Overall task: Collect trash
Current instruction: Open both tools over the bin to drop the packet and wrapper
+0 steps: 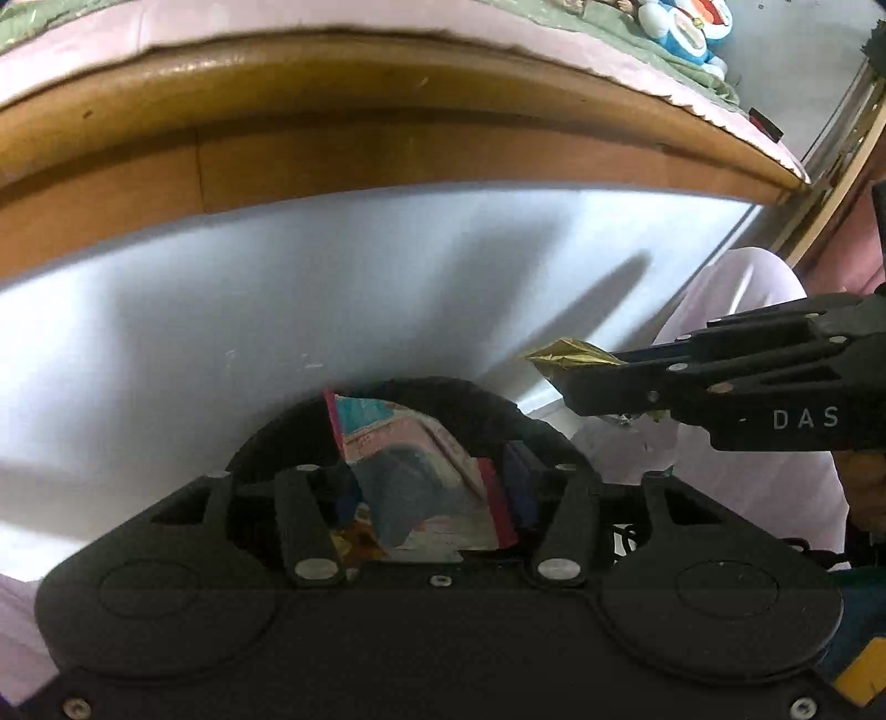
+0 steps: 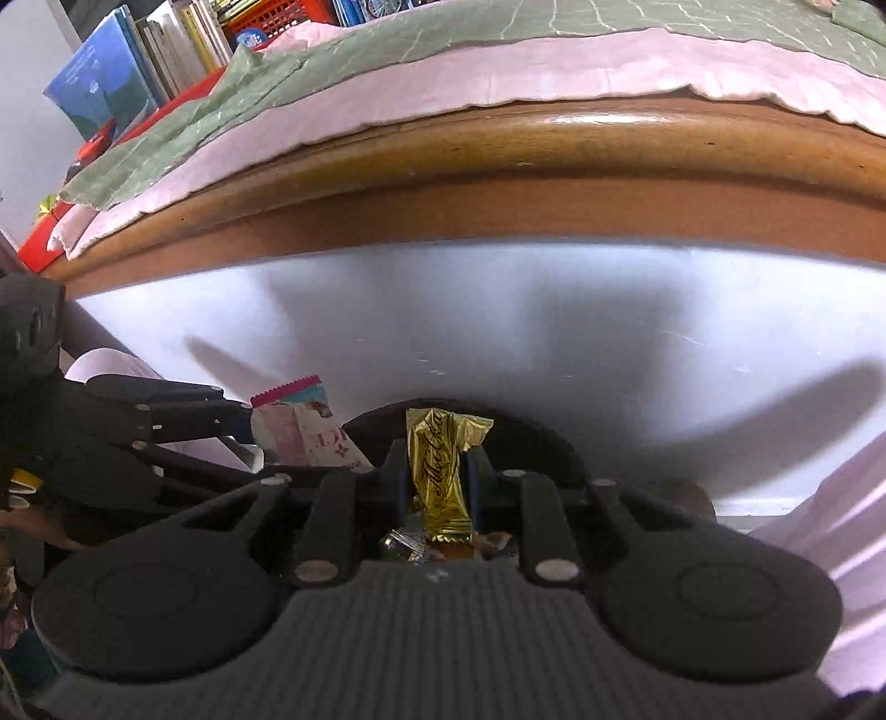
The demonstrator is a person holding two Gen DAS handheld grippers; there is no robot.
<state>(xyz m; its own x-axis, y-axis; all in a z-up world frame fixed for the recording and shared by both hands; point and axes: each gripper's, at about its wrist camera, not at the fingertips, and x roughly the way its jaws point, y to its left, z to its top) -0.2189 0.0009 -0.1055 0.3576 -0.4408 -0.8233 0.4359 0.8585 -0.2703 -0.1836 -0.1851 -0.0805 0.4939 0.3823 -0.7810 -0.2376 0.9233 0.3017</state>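
Note:
In the left wrist view a pink and teal snack wrapper (image 1: 421,471) stands between the fingers of my left gripper (image 1: 429,443), which are apart; its red edge lies against the right blue pad (image 1: 520,482). My right gripper (image 2: 437,459) is shut on a gold candy wrapper (image 2: 443,465), held upright. It reaches in from the right of the left wrist view (image 1: 570,382), gold wrapper (image 1: 570,354) poking out. My left gripper (image 2: 243,415) shows at the left of the right wrist view, snack wrapper (image 2: 288,421) at its tips. Both hang over a round black rim (image 2: 542,437), with crumpled foil (image 2: 404,545) below.
A wooden bed frame (image 2: 498,166) with a pink sheet (image 2: 498,72) and a green blanket (image 2: 249,94) runs across the back above the pale floor (image 1: 277,310). Books (image 2: 127,72) stand far left. Blue plush toys (image 1: 686,33) lie on the bed. Pale pink fabric (image 1: 747,299) flanks the rim.

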